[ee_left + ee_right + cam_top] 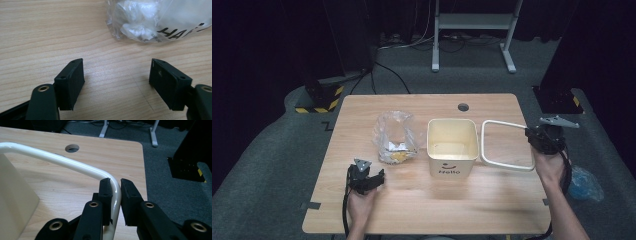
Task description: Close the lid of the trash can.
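Observation:
A cream square bin (452, 146) with "Hello" on its front stands mid-table. Its white rim ring (507, 145) is held tilted just right of the bin. My right gripper (536, 136) is shut on the ring's right side; in the right gripper view (115, 185) the jaws clamp the white bar (75, 162) near its corner. A clear plastic bag (394, 136) with crumpled scraps inside lies left of the bin. My left gripper (373, 176) rests on the table just below the bag, open; nothing sits between its jaws in the left gripper view (117, 72), where the bag (160, 20) lies ahead.
The wooden table (412, 200) has a round cable hole (463, 107) near its far edge. A blue plastic bag (586, 182) lies on the floor to the right. Black stands (319, 95) and a white frame (472, 30) stand beyond the table.

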A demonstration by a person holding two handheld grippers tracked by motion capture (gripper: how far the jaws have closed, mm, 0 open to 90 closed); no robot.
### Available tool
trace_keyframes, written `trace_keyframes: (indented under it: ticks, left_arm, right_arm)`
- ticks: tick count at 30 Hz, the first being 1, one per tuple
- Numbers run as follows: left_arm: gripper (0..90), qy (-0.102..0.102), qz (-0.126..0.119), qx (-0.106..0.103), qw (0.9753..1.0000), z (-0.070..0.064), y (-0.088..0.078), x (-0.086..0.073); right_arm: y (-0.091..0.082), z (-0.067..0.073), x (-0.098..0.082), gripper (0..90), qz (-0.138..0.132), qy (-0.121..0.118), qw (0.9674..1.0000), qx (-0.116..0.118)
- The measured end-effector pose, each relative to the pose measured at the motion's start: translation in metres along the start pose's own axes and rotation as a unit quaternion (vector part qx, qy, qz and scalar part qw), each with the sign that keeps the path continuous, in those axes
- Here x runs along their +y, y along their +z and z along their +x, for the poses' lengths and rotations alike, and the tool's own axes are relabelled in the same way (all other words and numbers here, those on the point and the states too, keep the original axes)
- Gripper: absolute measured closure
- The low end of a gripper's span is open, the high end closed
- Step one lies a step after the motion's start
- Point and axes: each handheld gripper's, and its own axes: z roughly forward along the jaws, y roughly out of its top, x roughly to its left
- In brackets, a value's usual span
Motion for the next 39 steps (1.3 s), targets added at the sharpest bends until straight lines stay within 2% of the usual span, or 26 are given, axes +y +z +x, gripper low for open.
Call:
trace_keyframes:
  ticks: [39]
  left_arm:
    - [28.1, 0.0, 0.0, 0.0, 1.0, 0.0, 0.0, 0.0]
  right_arm:
    - [0.015, 0.035, 0.018, 79.5, 0.008, -0.015, 0.9994, 0.029]
